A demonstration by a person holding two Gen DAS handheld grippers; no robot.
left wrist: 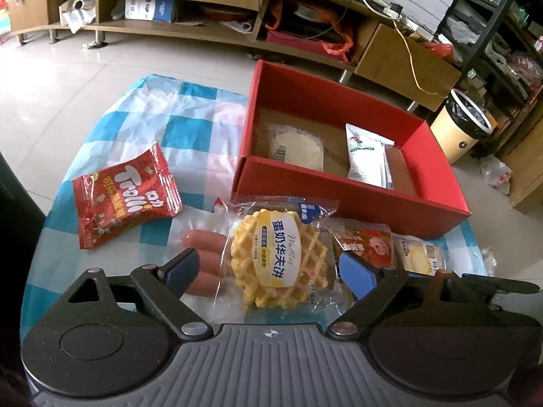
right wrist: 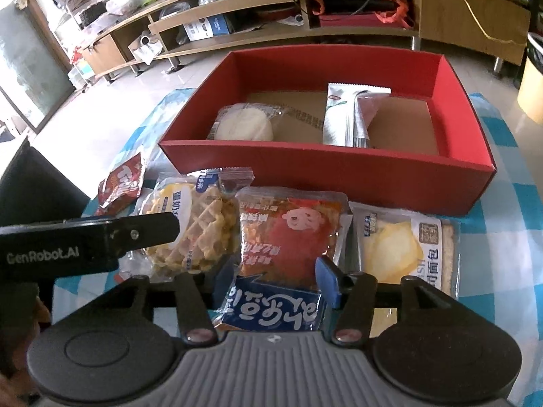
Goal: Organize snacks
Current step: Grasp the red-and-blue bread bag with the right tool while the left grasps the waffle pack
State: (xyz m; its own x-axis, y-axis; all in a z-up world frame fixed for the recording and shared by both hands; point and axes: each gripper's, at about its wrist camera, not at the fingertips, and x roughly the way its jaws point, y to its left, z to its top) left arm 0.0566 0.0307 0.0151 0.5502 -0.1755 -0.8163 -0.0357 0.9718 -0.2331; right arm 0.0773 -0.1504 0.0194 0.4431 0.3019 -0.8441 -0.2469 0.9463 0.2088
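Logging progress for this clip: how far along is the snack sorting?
Done: a round bun and a white sachet lie in the red box. In hand: nothing gripped; the left gripper straddles the waffle pack, open. Left: Trolli bag, sausages, orange pack, bread pack, blue pack.

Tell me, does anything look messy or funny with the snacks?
A little. The waffle packet lies partly on top of the sausages, and the green-and-white packet leans tilted inside the red box. Nothing looks spilled or torn.
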